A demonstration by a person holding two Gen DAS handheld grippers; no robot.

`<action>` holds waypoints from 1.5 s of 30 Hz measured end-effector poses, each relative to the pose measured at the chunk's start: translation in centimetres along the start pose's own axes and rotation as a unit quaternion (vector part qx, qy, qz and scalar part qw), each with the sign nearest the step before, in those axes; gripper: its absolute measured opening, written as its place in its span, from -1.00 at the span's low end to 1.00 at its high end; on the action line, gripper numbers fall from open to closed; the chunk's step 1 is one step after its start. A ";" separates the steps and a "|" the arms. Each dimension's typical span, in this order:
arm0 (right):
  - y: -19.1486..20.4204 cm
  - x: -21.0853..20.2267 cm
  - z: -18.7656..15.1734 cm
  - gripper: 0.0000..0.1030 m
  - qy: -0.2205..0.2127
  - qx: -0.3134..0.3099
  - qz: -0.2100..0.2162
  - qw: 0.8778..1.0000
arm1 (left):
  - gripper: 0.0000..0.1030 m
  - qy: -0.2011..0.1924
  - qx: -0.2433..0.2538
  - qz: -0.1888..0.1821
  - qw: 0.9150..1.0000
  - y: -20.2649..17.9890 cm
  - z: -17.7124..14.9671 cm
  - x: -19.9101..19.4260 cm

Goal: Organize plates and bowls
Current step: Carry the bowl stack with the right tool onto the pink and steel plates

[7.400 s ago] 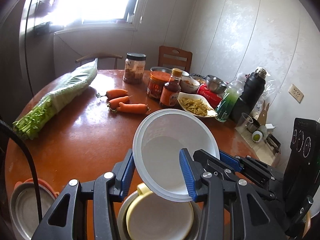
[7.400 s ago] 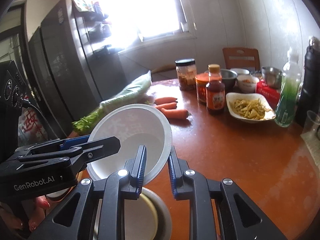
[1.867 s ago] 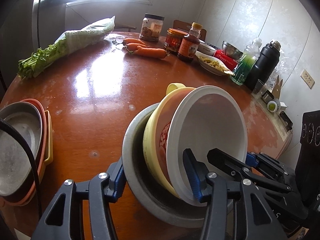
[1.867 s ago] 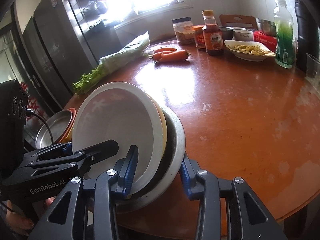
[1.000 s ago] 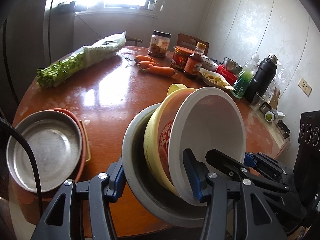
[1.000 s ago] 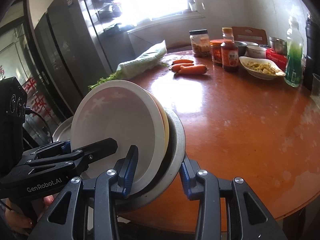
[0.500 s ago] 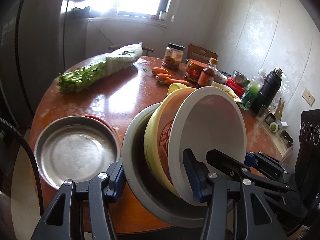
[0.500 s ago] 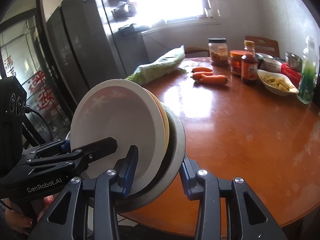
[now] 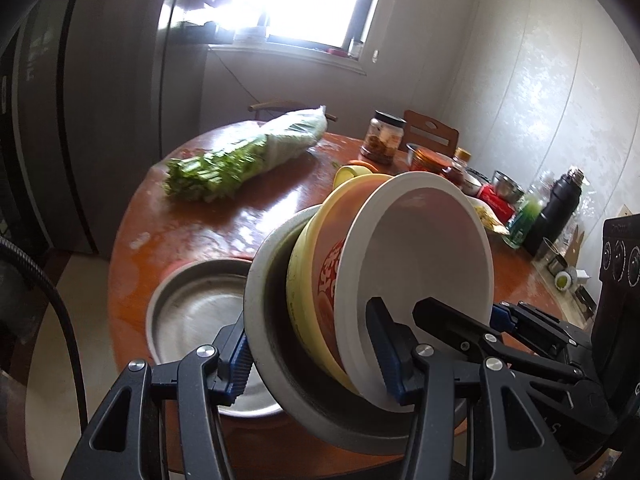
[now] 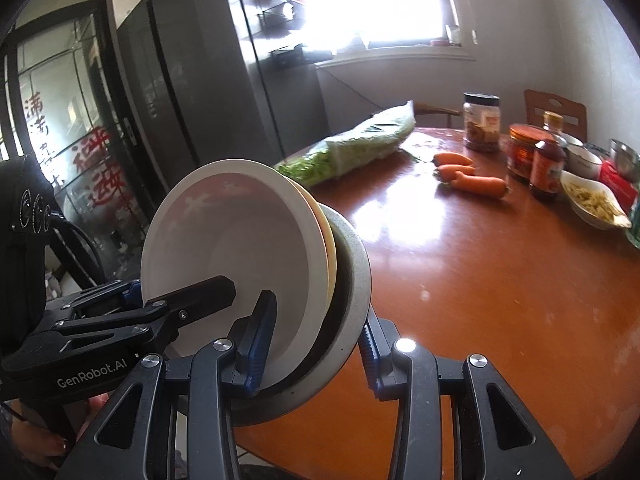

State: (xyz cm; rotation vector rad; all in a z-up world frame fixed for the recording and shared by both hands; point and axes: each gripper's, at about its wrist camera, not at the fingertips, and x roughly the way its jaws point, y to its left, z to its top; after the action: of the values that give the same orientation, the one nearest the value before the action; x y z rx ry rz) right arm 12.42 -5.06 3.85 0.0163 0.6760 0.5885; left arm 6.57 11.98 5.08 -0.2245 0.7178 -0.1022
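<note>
Three nested bowls are held off the table: a white bowl (image 9: 424,264) inside a yellow bowl (image 9: 316,264) inside a grey bowl (image 9: 272,320). My left gripper (image 9: 316,356) is shut on the near rim of the stack. My right gripper (image 10: 312,344) is shut on the stack's other side, where the white bowl (image 10: 224,240) and grey bowl (image 10: 352,264) show. A steel plate (image 9: 196,316) on an orange plate lies on the table edge, below and left of the stack.
On the round brown table (image 10: 480,272) lie bagged greens (image 9: 248,152), carrots (image 10: 468,176), jars and a sauce bottle (image 10: 548,164), a dish of food (image 10: 596,204), a green bottle and a black flask (image 9: 556,208). A dark fridge (image 10: 192,92) stands left.
Both grippers have carried the bowl stack up and back toward the table's near left edge. The steel plate now sits partly behind the stack. The grip on the bowls is unchanged.
</note>
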 end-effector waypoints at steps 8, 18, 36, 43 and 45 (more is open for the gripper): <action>2.7 1.5 1.6 -0.20 -0.005 -0.021 0.011 1.000 | 0.01 -0.013 -0.008 0.018 1.000 2.7 1.1 -1.1; 5.0 3.2 2.1 -0.19 0.001 -0.037 0.022 0.999 | 0.02 -0.004 -0.021 0.034 0.999 4.8 0.7 -0.7; 4.7 6.9 0.6 -0.19 0.049 -0.023 0.041 0.998 | 0.02 0.023 -0.034 0.048 0.998 6.6 -0.4 1.5; 4.5 7.3 0.3 -0.19 0.057 -0.015 0.048 0.997 | 0.01 0.020 -0.029 0.057 0.998 6.7 -0.5 1.7; 4.5 7.5 0.2 -0.19 0.059 -0.015 0.049 0.997 | 0.02 0.020 -0.028 0.060 0.998 6.7 -0.5 1.7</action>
State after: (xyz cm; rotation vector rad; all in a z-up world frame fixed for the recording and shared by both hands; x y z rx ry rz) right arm 14.91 2.64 0.54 -0.0140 0.7846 0.6986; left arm 7.64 18.08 2.00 -0.2332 0.7722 0.0272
